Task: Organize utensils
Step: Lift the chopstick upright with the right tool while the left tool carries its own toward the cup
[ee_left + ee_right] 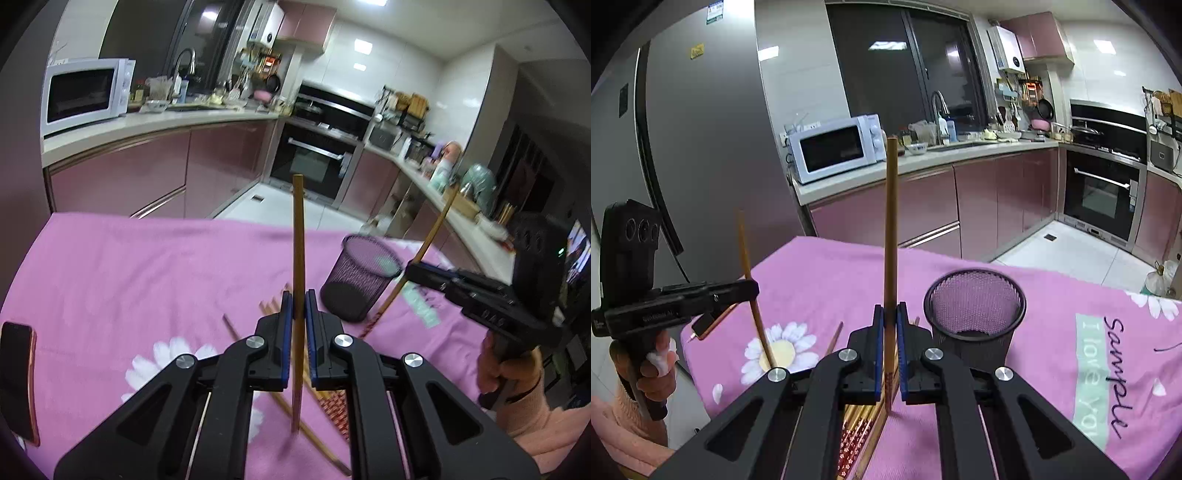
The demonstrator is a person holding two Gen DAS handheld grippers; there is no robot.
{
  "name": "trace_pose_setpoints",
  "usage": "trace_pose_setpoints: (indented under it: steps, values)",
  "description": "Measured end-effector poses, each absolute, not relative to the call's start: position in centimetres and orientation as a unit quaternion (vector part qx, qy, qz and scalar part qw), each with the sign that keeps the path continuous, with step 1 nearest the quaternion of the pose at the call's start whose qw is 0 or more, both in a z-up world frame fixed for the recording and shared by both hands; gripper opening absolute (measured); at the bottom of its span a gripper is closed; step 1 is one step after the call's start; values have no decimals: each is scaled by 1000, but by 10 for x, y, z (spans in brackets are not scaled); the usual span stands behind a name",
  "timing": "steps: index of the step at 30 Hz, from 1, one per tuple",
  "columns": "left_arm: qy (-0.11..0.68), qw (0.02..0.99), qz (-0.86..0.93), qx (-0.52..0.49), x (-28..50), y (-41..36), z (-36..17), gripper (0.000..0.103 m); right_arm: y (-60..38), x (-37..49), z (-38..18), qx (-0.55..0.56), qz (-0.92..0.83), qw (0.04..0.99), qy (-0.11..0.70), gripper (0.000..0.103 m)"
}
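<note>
Left claw (pixel 298 306): clamped on one upright chopstick (pixel 298 236), its lower tip touching the pink cloth (pixel 147 266) of the worktop. Loose chopsticks (pixel 317 435) lie below and behind its fingers. Mesh cup (pixel 360 280): empty, just right of this claw. Right claw (pixel 890 321): clamped on a second chopstick (pixel 891 221), cup ahead-right.

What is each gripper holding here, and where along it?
Left gripper and right gripper each clamp one chopstick low on its shaft, most length above the fingers.
</note>
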State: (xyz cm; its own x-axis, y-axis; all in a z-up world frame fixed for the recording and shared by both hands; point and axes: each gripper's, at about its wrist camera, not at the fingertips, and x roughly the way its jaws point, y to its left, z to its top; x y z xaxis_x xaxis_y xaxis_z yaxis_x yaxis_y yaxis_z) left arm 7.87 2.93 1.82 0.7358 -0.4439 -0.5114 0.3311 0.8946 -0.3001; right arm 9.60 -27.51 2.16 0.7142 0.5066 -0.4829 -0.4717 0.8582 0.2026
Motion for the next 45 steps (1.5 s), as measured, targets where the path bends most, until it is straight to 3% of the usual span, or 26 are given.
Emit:
trace_pose_setpoints:
  steps: [10,25,33,45]
  values:
    - [229,935,-243,-121,85,14,78,7,-286,97,53,21,261,938,227,5]
    - [193,935,-275,-109,145,-69,137,7,-316,115,88,11,225,957,182,5]
    - [227,934,-261,-90,180,-107,111,7,-321,143,68,23,215,952,215,5]
    - [309,913,-261,-60,217,-130,22,8,-305,177,21,9,218,922,319,6]
